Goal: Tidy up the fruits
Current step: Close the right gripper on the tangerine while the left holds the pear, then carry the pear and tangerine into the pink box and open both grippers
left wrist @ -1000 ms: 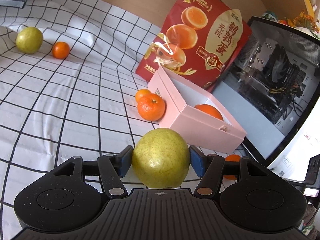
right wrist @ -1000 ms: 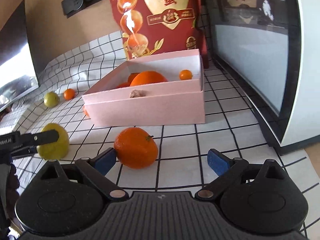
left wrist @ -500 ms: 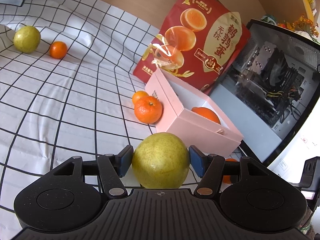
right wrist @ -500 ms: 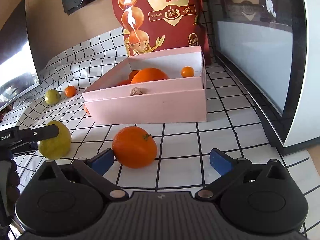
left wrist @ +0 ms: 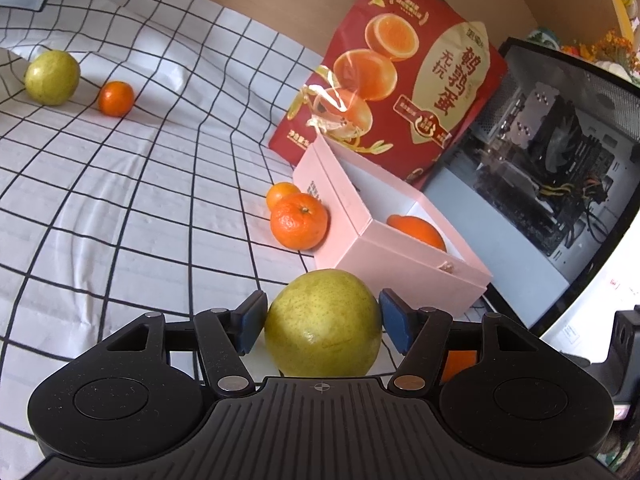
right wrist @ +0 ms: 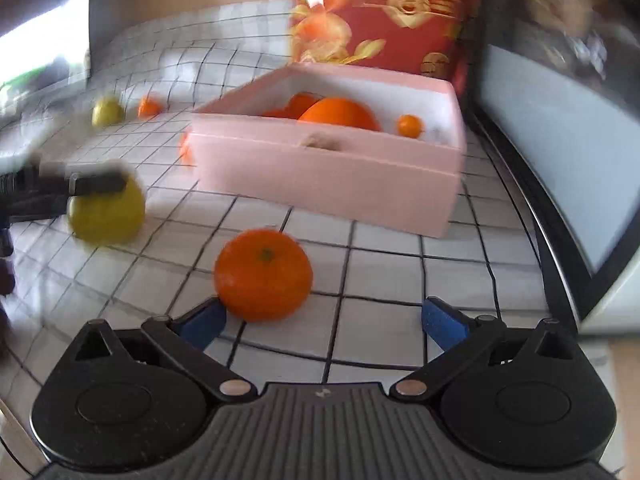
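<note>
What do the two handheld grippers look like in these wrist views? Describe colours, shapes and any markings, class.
Both match. The left gripper and right gripper each have a black speckled body with a ribbed centre plate, two round domed side housings, and angled black linkage arms with silver pivot pins. The fingertips carry blue pads. A small crosshair mark sits on the left gripper's plate edge. No sleeve or cable is clearly visible.
</note>
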